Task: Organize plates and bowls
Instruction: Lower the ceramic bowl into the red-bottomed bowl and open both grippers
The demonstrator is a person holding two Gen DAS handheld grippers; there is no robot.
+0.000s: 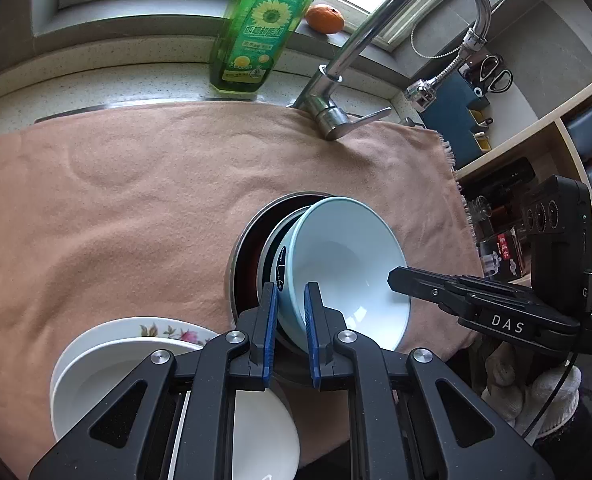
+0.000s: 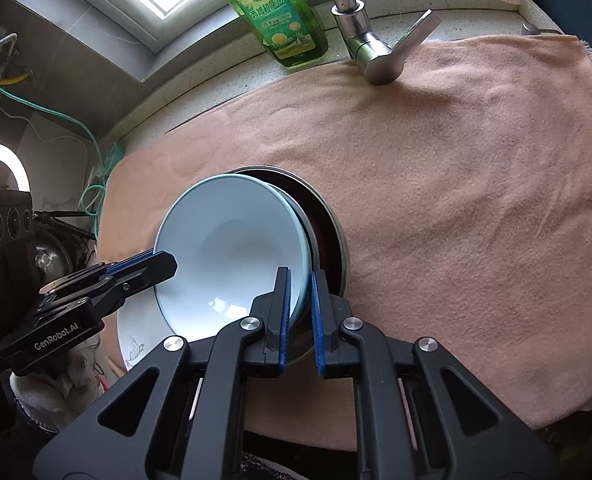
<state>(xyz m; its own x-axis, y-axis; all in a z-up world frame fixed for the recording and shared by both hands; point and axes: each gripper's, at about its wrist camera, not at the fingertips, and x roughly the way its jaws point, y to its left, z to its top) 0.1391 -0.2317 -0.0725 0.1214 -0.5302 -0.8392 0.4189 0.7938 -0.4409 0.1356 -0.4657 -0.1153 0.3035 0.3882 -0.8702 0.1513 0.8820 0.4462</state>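
A light blue bowl hangs tilted over a steel bowl that holds darker dishes. My left gripper is shut on the bowl's left rim. On the opposite rim, my right gripper is shut as well. A stack of white dishes sits on a flowered plate at the near left, partly hidden by my left gripper.
A peach towel covers the counter. Behind it stand a green soap bottle, a chrome faucet and an orange. A blue holder with scissors and shelves are at the right.
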